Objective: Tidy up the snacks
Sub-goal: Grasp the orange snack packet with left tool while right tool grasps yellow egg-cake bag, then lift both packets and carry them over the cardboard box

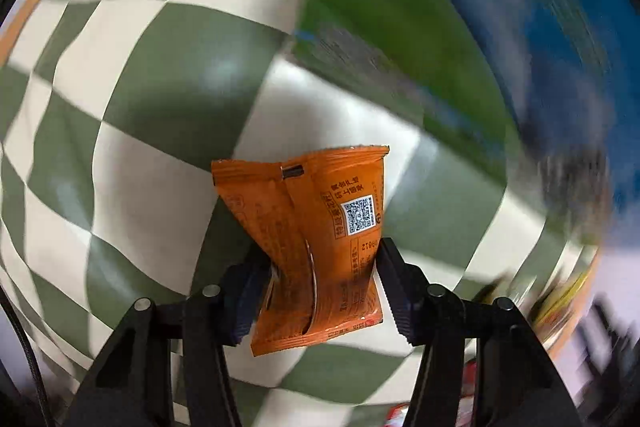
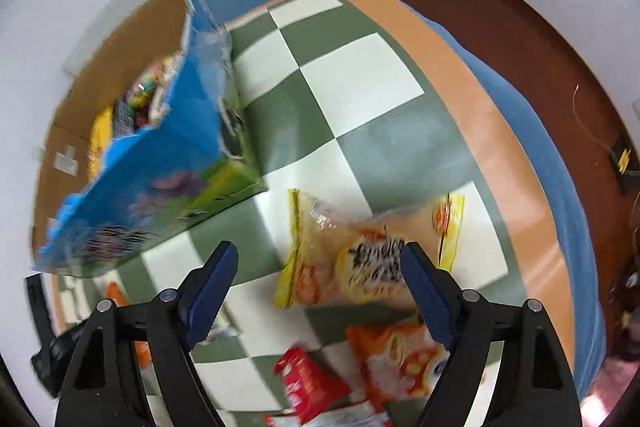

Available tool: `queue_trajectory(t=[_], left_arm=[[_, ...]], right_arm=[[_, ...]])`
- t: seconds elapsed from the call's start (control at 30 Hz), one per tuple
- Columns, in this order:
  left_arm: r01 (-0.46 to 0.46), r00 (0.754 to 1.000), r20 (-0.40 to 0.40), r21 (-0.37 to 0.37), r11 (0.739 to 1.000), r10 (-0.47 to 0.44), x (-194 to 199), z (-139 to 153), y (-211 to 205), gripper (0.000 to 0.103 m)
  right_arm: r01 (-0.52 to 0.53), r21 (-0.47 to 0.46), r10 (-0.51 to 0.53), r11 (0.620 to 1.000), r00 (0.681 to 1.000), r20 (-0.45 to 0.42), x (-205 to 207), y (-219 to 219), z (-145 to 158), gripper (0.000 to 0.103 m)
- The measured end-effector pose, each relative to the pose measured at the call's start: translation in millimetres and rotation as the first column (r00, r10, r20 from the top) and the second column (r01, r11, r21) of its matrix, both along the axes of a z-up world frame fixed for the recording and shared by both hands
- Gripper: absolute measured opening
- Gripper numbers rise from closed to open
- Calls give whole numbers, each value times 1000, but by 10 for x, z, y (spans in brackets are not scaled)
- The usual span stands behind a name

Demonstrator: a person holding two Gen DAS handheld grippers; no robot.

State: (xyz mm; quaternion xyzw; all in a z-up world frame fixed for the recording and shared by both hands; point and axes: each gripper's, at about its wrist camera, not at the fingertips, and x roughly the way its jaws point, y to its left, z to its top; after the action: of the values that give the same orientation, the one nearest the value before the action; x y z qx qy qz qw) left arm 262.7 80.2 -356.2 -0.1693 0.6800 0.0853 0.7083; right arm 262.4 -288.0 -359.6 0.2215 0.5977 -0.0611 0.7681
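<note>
Clamped in the left gripper (image 1: 320, 283), an orange packet (image 1: 308, 247) awaits the half-filled blue box (image 2: 160, 163). Right gripper (image 2: 320, 291) gapes empty; several snack bags (image 2: 372, 259) remain on the checkered cloth (image 2: 360, 79).

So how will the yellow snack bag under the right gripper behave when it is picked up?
The yellow snack bag looks like thin, puffy film, so it is probably light and floppy and may sag outside the grip. Its glossy surface could be slippery. The right gripper hangs open above it.

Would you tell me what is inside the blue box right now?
Inside the blue box, blurred colourful and yellow snack packets show near its open top; anything deeper is hidden by the box wall.
</note>
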Motion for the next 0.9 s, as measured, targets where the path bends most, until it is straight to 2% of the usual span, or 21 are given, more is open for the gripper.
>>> queue_trajectory(t=[0.13,0.23,0.33,0.37,0.4,0.43,0.5,0.53,0.57,0.6,0.67,0.73,0.8,0.87,0.9], left_arm=[[169,985,-30,72,983,-167,-235,-43,-278,52],[227,973,-59,75,971,-223,-420,-109,-431,53],[247,968,-74,75,966,-241,-537,-162,-533,55],[247,967,-76,71,966,-241,-562,-175,-559,55],[244,968,-80,64,968,-239,-575,-191,-599,56],[239,968,-89,53,970,-234,-587,-208,-614,58],[223,971,-98,29,974,-220,-598,-235,-636,63],[211,973,-99,17,977,-209,-607,-240,-651,65],[200,975,-100,8,980,-198,-610,-243,-656,66],[188,977,-101,1,982,-187,-616,-245,-664,67],[171,980,-103,-11,985,-172,-627,-244,-650,68],[157,982,-106,-23,987,-159,-629,-239,-629,71],[149,982,-109,-33,988,-151,-600,-252,-556,72],[140,983,-114,-36,989,-143,-575,-250,-522,72],[139,983,-115,-36,990,-142,-574,-250,-521,73]], right_arm=[[-24,-32,22,999,997,-73,128,19,-265,86],[-152,-81,147,985,987,-67,150,218,-331,79],[-358,-105,351,928,933,-79,91,550,-326,77],[-439,-105,430,892,898,-96,44,669,-320,77],[-469,-94,461,878,882,-96,5,713,-299,77],[-461,-62,455,885,886,-91,-45,690,-265,78],[-370,-2,368,929,925,-97,-86,530,-241,83],[-282,57,286,958,953,-94,-123,385,-233,87],[-152,160,169,975,981,-98,-178,191,-251,88],[-88,211,112,973,988,-107,-199,104,-274,88],[85,339,-36,937,988,-147,-260,-99,-370,88],[188,399,-117,898,974,-195,-253,-188,-496,88],[257,413,-169,874,957,-237,-183,-233,-649,88],[275,373,-195,886,952,-237,-80,-220,-751,87],[270,352,-196,896,953,-231,-47,-202,-757,82]])
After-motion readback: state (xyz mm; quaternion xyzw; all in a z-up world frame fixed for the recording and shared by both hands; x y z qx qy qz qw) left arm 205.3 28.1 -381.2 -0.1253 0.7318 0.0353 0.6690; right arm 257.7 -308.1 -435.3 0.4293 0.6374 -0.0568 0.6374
